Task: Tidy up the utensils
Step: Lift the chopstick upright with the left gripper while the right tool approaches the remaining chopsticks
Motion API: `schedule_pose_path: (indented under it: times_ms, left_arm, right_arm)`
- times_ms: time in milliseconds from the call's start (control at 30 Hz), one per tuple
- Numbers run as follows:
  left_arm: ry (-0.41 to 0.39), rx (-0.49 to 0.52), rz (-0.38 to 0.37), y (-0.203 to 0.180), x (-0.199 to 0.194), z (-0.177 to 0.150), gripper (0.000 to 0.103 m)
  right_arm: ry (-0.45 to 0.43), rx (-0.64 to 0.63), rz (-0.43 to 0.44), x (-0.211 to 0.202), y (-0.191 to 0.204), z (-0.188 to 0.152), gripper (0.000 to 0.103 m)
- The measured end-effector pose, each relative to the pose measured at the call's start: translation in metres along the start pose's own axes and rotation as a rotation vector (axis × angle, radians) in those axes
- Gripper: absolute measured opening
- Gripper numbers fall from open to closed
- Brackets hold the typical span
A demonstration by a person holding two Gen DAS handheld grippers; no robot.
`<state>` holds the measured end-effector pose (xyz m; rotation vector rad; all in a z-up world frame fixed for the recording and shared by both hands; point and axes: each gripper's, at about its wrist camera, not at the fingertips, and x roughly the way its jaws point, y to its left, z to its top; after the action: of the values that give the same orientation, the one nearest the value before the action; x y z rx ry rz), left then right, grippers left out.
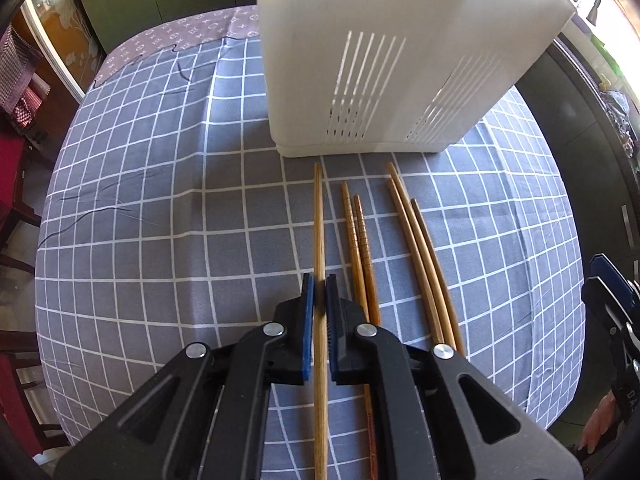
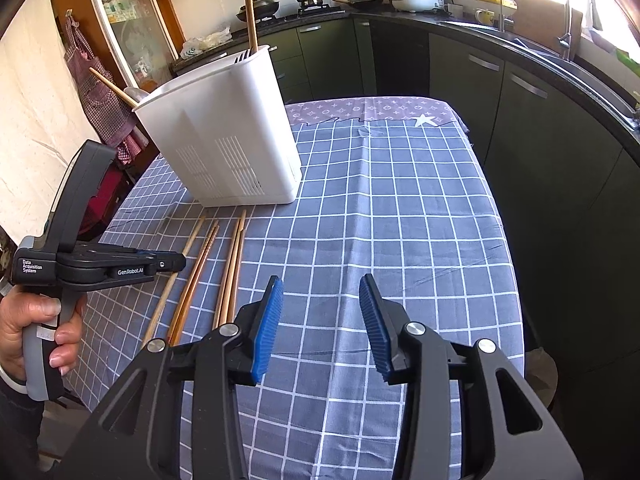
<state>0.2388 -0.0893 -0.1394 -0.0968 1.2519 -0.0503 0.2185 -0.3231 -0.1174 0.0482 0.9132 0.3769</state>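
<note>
A white slotted utensil holder [image 1: 384, 56] stands on the checked tablecloth [image 1: 160, 200]; it also shows in the right wrist view [image 2: 224, 140], with two chopsticks [image 2: 250, 8] and other utensils standing in it. Several wooden chopsticks [image 1: 416, 248] lie in front of it. My left gripper [image 1: 320, 292] is low over the table with its blue pads closed around one light chopstick [image 1: 319, 220], which still lies along the cloth. It shows from the side in the right wrist view [image 2: 176, 262]. My right gripper [image 2: 322, 300] is open and empty above bare cloth, right of the chopsticks [image 2: 230, 272].
Dark green kitchen cabinets [image 2: 520, 92] and a counter with a sink [image 2: 568, 52] run along the right and back. A stove with pans [image 2: 304, 4] is at the back. A chair with a checked apron [image 2: 96, 92] stands left of the table. The table edge [image 2: 516, 280] drops off at right.
</note>
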Motion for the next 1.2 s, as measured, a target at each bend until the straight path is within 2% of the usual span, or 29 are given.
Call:
schedule_pose_path:
  times_ms: [300,467,567,700,867,1200]
  left_arm:
    - [-0.224,0.056,-0.029,0.011,-0.095,-0.027,0.006]
    - [-0.34,0.087,-0.04,0.009,-0.143,-0.042,0.006]
    - [-0.384,0.101,-0.036,0.01,-0.159,-0.049,0.006]
    - [-0.405,0.119,-0.035,0.006,-0.166,-0.055,0.006]
    - [-0.413,0.121,-0.037,0.007,-0.167,-0.058,0.006]
    - [-0.411,0.126,-0.048,0.007,-0.167,-0.058,0.006]
  right_arm:
    - [0.01,-0.023,0.007,0.0,0.008,0.005,0.04]
    - [0.059,-0.067,0.035,0.014,0.023,0.011,0.04]
    - [0.113,-0.097,0.068,0.029,0.033,0.017,0.04]
    - [0.197,-0.13,0.106,0.056,0.047,0.026,0.039]
    - [0.278,-0.165,0.085,0.09,0.061,0.032,0.025]
    - [0.329,-0.2,0.059,0.117,0.077,0.038,0.024]
